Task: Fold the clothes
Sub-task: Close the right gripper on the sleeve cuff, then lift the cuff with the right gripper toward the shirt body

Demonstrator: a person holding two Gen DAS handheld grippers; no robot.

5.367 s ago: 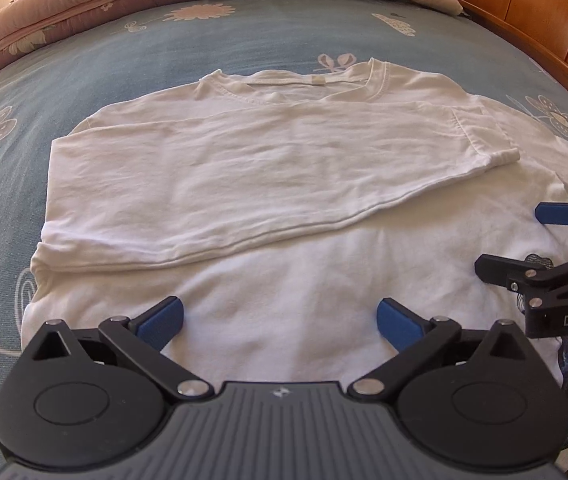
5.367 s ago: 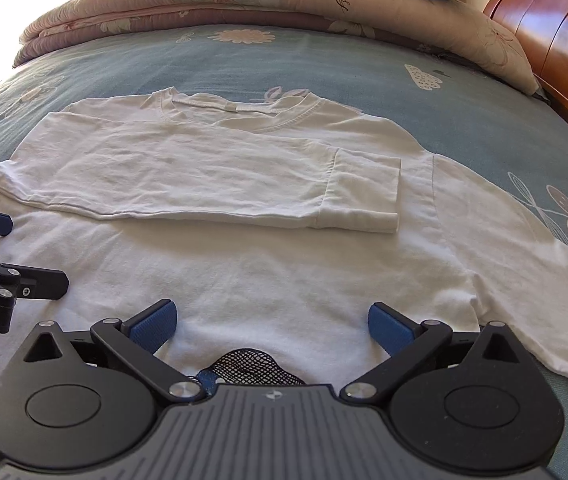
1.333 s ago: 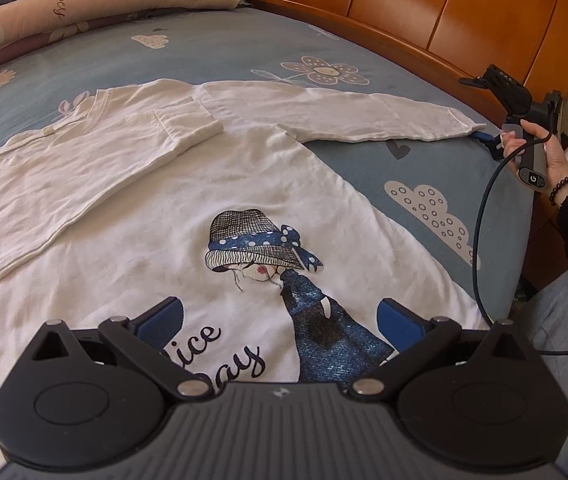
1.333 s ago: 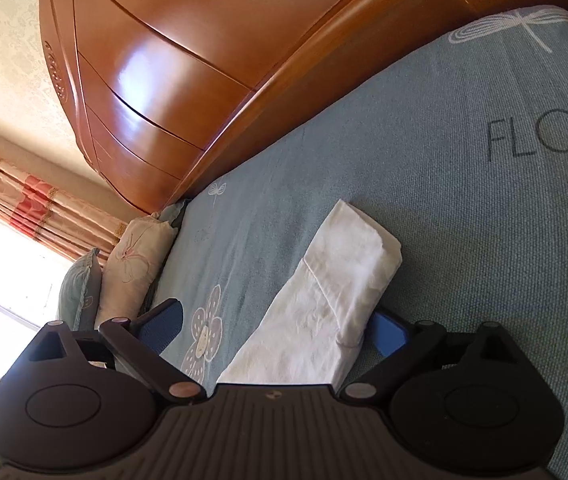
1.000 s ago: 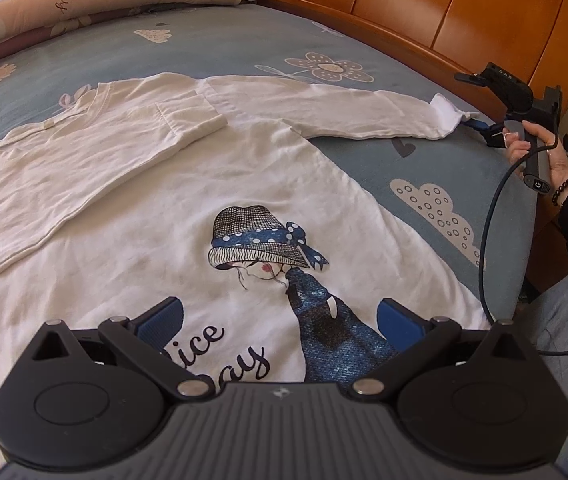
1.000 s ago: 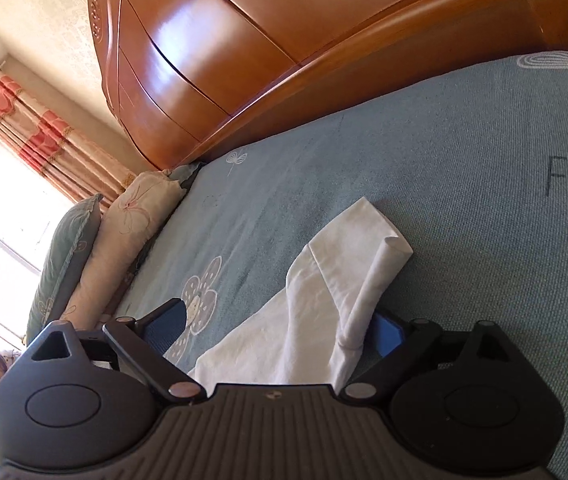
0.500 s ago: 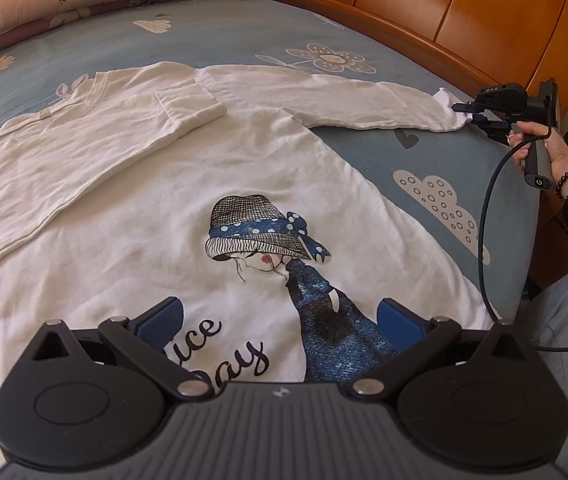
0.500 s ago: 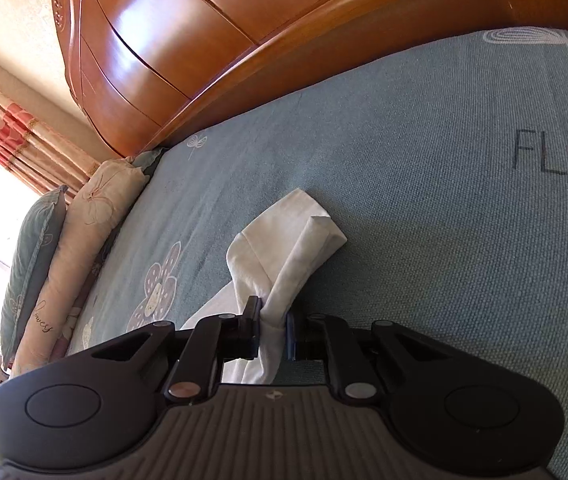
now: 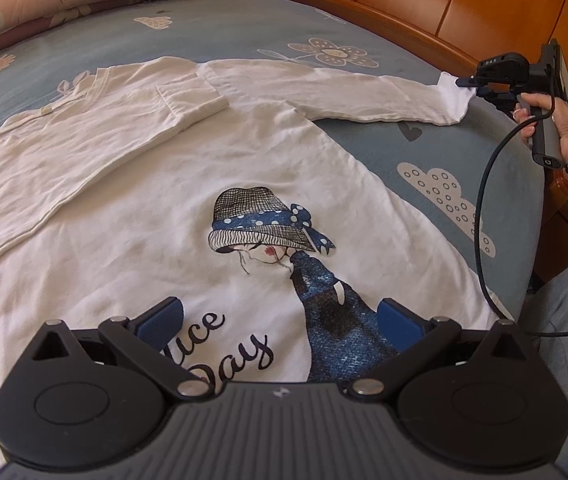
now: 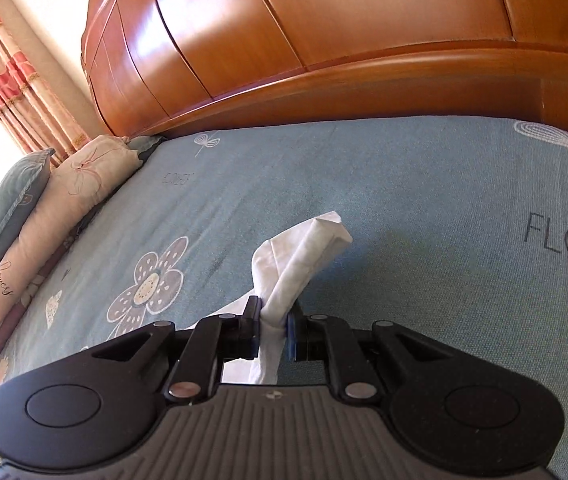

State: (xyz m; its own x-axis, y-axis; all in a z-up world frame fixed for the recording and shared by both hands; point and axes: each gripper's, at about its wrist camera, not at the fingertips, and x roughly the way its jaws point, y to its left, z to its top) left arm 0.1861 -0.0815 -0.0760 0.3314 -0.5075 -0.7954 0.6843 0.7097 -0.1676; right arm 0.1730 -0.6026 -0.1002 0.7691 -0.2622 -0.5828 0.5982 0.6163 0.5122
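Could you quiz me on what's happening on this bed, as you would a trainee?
1. True or false: the right tool is shut on the cuff of the outstretched sleeve.
2. Where does the other sleeve lie? A) hanging off the bed B) folded across the chest of the white shirt C) rolled into a ball
3. Fill in: the left tool hovers above the printed girl with its jaws ____.

Key:
1. True; white cloth is pinched between its fingers.
2. B
3. open, with nothing between them.
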